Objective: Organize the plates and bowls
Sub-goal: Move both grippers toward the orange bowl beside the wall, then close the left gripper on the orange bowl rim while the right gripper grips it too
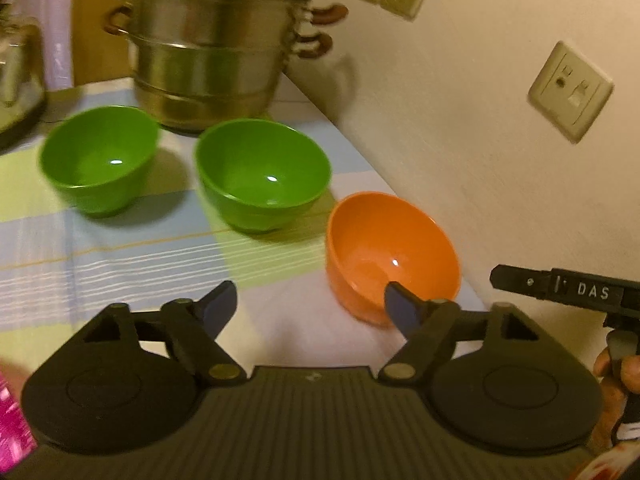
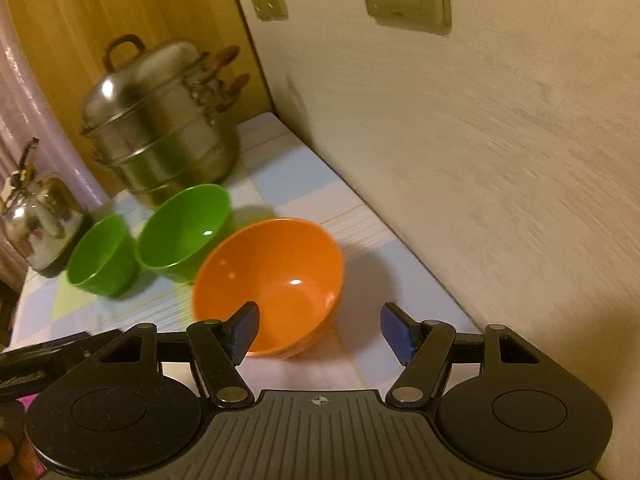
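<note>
An orange bowl [image 1: 394, 246] stands upright on the checked tablecloth [image 1: 120, 256] close to the wall. Two green bowls stand further back: a larger one [image 1: 262, 172] and a smaller one [image 1: 100, 158] to its left. My left gripper [image 1: 310, 304] is open and empty, low over the cloth, its right finger [image 1: 402, 308] in front of the orange bowl. My right gripper [image 2: 318, 330] is open and empty just short of the orange bowl [image 2: 272, 280], its left finger [image 2: 244, 330] over the near rim. The green bowls [image 2: 184, 230] [image 2: 104, 258] lie behind.
A tall steel steamer pot [image 1: 216, 44] stands at the back against a wooden panel. A steel kettle [image 2: 38, 222] stands at the back left. The wall [image 1: 480, 120] with sockets runs along the right edge of the table. The right gripper's body [image 1: 560, 288] shows at right.
</note>
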`<action>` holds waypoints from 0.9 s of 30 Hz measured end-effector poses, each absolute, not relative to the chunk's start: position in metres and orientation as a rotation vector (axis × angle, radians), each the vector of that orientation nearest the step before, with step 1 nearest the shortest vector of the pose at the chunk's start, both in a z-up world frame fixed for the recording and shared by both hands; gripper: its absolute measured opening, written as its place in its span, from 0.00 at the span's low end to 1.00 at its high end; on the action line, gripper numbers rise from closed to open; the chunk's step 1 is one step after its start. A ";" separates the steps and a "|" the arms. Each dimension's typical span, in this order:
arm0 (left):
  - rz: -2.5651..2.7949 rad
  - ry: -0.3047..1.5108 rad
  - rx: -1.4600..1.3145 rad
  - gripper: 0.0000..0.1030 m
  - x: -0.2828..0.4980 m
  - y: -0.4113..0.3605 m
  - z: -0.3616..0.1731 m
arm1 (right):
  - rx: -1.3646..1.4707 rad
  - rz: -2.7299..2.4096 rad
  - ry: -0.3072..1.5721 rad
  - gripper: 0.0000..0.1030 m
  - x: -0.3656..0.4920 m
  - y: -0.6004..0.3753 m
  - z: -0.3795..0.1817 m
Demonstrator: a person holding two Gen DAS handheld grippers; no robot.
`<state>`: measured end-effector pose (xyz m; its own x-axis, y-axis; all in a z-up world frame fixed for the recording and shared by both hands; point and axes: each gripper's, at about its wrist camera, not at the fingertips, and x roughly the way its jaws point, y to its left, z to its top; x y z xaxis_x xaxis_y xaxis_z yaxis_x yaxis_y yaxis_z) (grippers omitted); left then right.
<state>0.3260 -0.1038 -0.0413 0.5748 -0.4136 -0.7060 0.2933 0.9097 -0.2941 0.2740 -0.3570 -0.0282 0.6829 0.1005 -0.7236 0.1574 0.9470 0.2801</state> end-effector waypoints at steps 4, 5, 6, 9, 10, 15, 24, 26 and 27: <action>-0.430 0.893 -0.151 0.62 0.356 -0.124 -0.059 | 0.345 -0.019 0.848 0.65 0.295 -0.366 -0.048; -0.434 0.898 -0.158 0.60 0.361 -0.126 -0.062 | 0.344 -0.017 0.852 0.65 0.300 -0.368 -0.052; -0.437 0.906 -0.162 0.59 0.366 -0.129 -0.065 | 0.338 -0.018 0.852 0.65 0.305 -0.369 -0.056; -0.444 0.919 -0.141 0.54 0.379 -0.138 -0.073 | 0.342 -0.024 0.855 0.65 0.316 -0.375 -0.064; -0.444 0.921 -0.134 0.51 0.383 -0.141 -0.075 | 0.346 -0.027 0.856 0.65 0.319 -0.376 -0.067; -0.445 0.938 -0.120 0.38 0.398 -0.149 -0.084 | 0.362 -0.025 0.871 0.55 0.331 -0.383 -0.079; -0.458 0.949 -0.092 0.25 0.410 -0.160 -0.092 | 0.396 -0.012 0.903 0.41 0.342 -0.384 -0.093; -0.459 0.952 -0.084 0.23 0.413 -0.162 -0.093 | 0.401 -0.014 0.907 0.37 0.344 -0.386 -0.095; -0.457 0.953 -0.077 0.22 0.414 -0.163 -0.094 | 0.401 -0.016 0.909 0.36 0.345 -0.386 -0.096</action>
<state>0.4137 -0.1633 -0.0939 0.4919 -0.4099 -0.7681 0.3430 0.9021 -0.2618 0.3449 -0.3862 -0.0961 0.6198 0.1540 -0.7695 0.1815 0.9258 0.3315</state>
